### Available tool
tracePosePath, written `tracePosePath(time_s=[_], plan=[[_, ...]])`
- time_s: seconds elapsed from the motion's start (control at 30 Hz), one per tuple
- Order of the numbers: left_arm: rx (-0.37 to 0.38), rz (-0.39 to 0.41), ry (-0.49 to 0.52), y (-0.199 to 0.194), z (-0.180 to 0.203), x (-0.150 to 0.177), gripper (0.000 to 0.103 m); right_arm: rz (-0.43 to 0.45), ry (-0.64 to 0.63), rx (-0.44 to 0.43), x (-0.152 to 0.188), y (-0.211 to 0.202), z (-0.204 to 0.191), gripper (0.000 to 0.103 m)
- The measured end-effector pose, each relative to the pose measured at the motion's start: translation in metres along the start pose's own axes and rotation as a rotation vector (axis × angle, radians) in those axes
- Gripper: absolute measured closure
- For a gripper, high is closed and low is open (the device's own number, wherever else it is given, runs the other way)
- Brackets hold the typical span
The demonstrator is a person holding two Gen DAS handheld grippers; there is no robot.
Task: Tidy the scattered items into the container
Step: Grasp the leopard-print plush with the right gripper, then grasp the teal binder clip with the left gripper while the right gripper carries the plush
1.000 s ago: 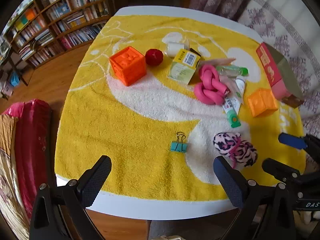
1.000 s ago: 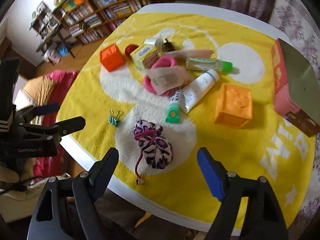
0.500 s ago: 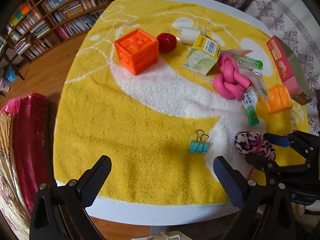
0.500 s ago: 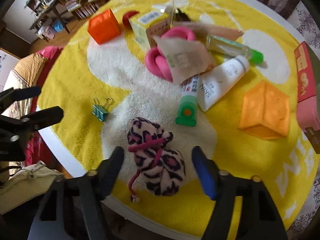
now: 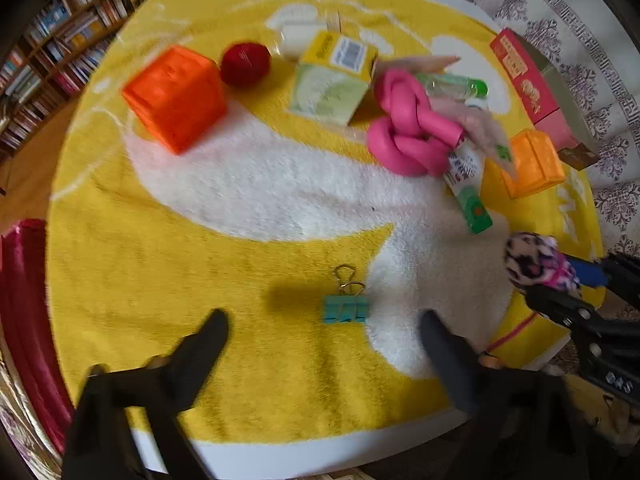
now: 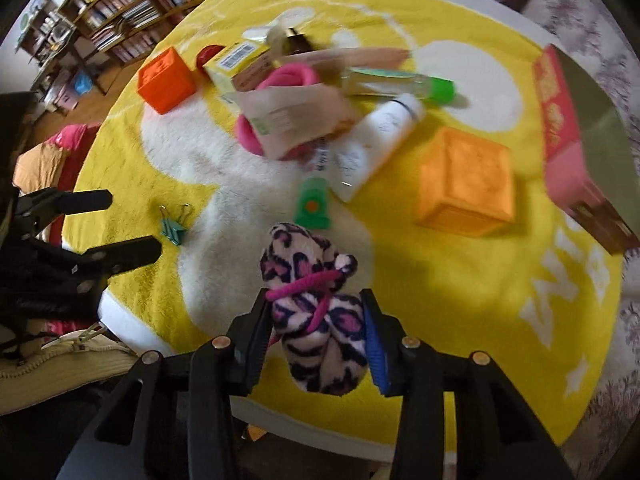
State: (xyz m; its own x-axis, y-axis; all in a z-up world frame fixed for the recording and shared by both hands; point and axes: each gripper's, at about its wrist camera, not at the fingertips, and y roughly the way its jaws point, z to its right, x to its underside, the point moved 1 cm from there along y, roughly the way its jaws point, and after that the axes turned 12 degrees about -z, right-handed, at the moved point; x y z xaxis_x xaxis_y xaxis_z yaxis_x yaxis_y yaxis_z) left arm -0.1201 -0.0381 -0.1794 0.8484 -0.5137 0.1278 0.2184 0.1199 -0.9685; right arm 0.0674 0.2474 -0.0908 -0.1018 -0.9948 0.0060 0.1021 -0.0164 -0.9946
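Pouch (image 6: 316, 312) in leopard-print plush, tied with a pink cord, sits at the near edge of the yellow towel (image 6: 460, 280), between the jaws of my right gripper (image 6: 316, 320).

My right jaws have just been closing and now press the pouch's flanks just below the cord. It looks soft and light, so it should squash rather than slip; I judge the waist under the cord the best hold. My left gripper (image 5: 324, 332) has jaws apart, just narrowing, nothing between them, hovering over the teal binder clip (image 5: 345, 307), a small stiff thing best pinched across its body. The pink box (image 6: 576, 128) stands well apart.
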Motion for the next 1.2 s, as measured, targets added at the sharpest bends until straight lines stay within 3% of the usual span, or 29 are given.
tracePosePath(time_s=[0.07,0.23,0.37,0.47,0.53,0.73,0.97,1.0,1.03,1.2], plan=[[0.014,-0.017,-0.009,0.007,-0.001,-0.003,0.026,0.001,0.018,0.011,0.006,-0.002,0.006,0.057],[0.032,-0.013,-0.043,0.014,-0.004,-0.009,0.031,0.025,0.059,0.022,0.013,-0.012,0.027,0.057],[-0.024,0.02,-0.077,0.014,-0.004,-0.011,0.042,0.041,0.049,0.017,0.009,-0.02,0.041,0.057],[-0.101,0.048,-0.103,0.013,-0.004,-0.008,0.061,0.077,0.029,0.02,0.007,-0.031,0.051,0.057],[-0.078,0.064,-0.145,0.011,-0.009,-0.006,0.078,0.09,0.021,0.015,0.006,-0.035,0.057,0.057],[-0.043,0.119,-0.256,-0.006,-0.024,0.003,0.078,0.137,-0.005,-0.011,0.009,-0.046,0.079,0.057],[-0.043,0.207,-0.242,-0.053,-0.007,-0.002,0.078,0.221,0.044,-0.075,0.017,-0.069,0.122,0.057],[-0.04,0.224,-0.224,-0.062,0.001,-0.007,0.078,0.234,0.058,-0.082,0.019,-0.072,0.13,0.057],[-0.039,0.239,-0.209,-0.052,0.044,-0.003,0.078,0.247,0.078,-0.09,0.02,-0.076,0.139,0.057],[-0.013,0.298,-0.072,-0.089,0.112,-0.018,0.078,0.329,0.202,-0.132,0.029,-0.098,0.193,0.057]])
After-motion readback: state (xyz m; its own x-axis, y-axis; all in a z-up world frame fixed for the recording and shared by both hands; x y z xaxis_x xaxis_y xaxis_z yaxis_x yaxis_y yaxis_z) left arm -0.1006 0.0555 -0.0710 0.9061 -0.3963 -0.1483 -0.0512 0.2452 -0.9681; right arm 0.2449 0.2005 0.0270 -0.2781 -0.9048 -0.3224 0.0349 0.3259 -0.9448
